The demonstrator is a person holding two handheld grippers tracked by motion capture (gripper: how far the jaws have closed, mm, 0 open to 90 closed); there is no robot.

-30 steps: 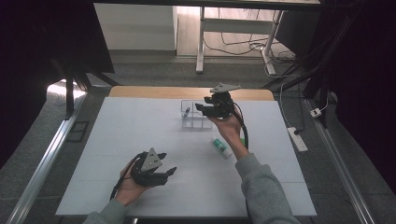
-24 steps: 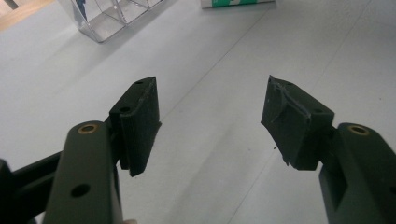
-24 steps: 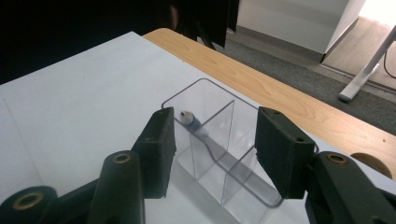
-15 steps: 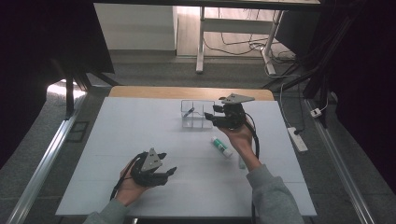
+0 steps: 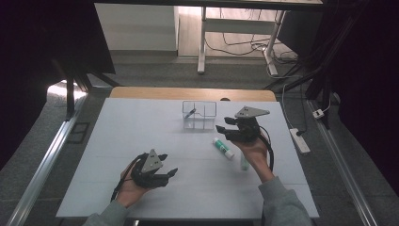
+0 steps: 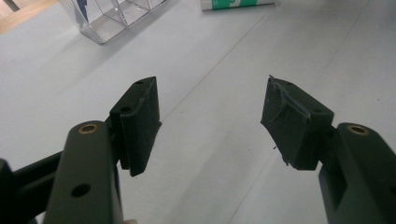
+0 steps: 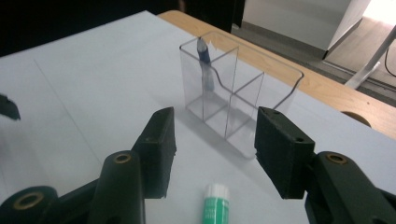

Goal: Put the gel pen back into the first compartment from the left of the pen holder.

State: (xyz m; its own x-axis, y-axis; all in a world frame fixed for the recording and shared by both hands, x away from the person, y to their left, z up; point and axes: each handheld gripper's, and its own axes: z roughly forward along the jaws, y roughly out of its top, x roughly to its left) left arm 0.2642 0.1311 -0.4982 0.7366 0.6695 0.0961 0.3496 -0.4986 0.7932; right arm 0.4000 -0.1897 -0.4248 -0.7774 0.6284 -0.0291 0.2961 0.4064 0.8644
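The right gripper [image 5: 225, 131] is held with its jaws apart and nothing between them. In the right gripper view a glue stick [image 7: 215, 205] is seen just below the gap, lying on the table [image 7: 70, 93], its white cap toward the clear organizer [image 7: 233, 107] that stands beyond the jaws. A blue pen [image 7: 203, 60] is leaned in the organizer's far compartment; the nearer ones are seen through to the table.

The left gripper [image 5: 170, 174] is likewise held with jaws apart and empty, low over bare table near the front edge. In the left gripper view the glue stick [image 6: 236, 3] and a corner of the organizer [image 6: 109, 16] are seen far ahead.

From the high view the glue stick [image 5: 222, 147] is seen lying between organizer [image 5: 199, 115] and right hand [image 5: 251, 148], just beside the right gripper and well apart from the left one. A second green-white tube [image 5: 244, 161] is partly hidden under the right hand.
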